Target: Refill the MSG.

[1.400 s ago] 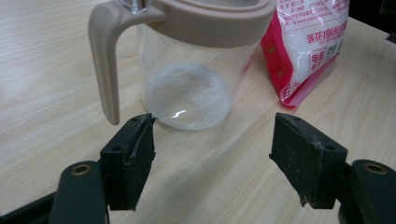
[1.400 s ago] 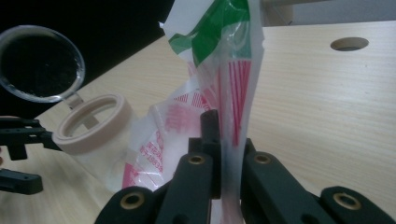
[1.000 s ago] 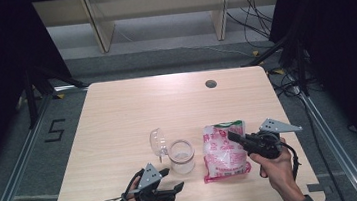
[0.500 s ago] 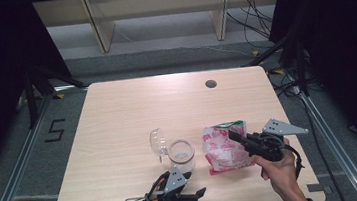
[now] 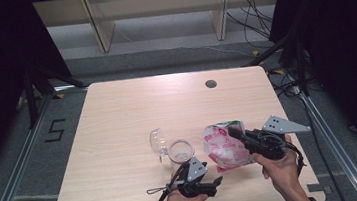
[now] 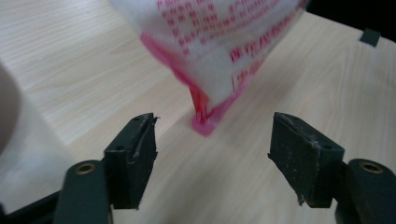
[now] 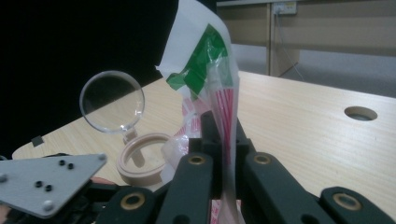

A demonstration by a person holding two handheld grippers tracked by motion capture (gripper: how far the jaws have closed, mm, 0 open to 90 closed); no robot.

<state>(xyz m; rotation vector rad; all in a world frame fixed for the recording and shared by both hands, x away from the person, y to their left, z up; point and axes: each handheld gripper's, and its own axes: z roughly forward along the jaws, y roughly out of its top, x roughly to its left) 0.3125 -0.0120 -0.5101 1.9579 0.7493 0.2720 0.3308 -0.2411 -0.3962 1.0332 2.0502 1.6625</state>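
A pink-and-white plastic bag with a green top corner hangs off the table at the front right, pinched by my right gripper, which is shut on it. In the right gripper view the bag rises from between the closed jaws. A clear jar with its round lid flipped open stands just left of the bag. My left gripper is near the front edge, below the jar, open, jaws pointing right toward the bag. In the left gripper view the bag's lower corner hangs just beyond the open fingers, untouched.
The light wooden table has a round cable hole at the back right. Shelving legs and cables lie on the floor behind. The table's front edge runs close under both hands.
My left gripper has slid right along the front edge, from left of the jar to below it, nearing the bag. My right gripper has lifted the bag slightly.
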